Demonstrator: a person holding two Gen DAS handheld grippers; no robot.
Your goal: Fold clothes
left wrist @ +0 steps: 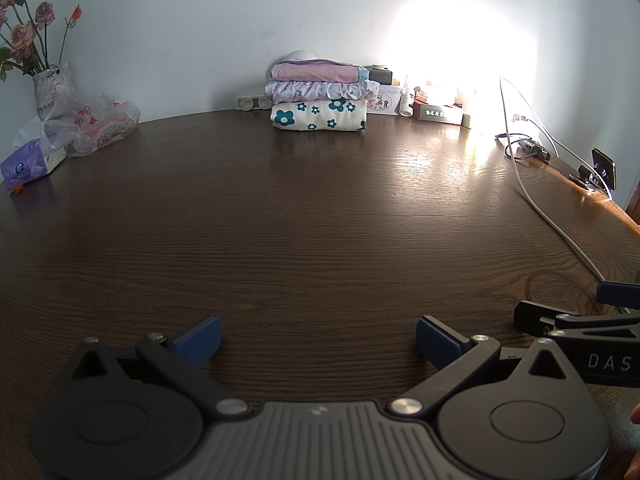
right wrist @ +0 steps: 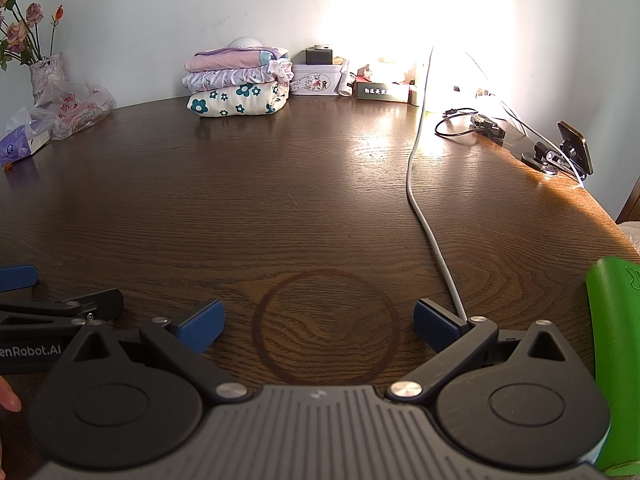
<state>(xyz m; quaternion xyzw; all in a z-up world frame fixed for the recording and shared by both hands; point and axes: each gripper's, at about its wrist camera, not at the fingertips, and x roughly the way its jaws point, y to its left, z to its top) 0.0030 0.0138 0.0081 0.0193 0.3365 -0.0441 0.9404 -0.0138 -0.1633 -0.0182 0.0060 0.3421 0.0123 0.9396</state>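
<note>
A: How are the two tools held?

B: The left gripper (left wrist: 318, 338) is seen with its blue pads spread wide and nothing between them, low over the dark wooden table (left wrist: 304, 216). The right gripper (right wrist: 318, 322) is likewise spread apart and holds nothing; a dark ring mark (right wrist: 326, 326) on the wood is framed between its fingers.

A: What is found beside them?

B: A white cable (right wrist: 420, 184) is run across the table up to the right gripper's right pad. A green object (right wrist: 616, 360) is seen at the right edge of the right view.

A: And the clothes?

B: A stack of folded clothes (left wrist: 320, 96) is set at the far edge against the wall, a flowered piece at the bottom, a pink one on top. Boxes (left wrist: 438, 114) are placed just beside it to the right; a plastic bag (left wrist: 94, 126) and a vase of roses (left wrist: 54, 84) are kept far left.
</note>
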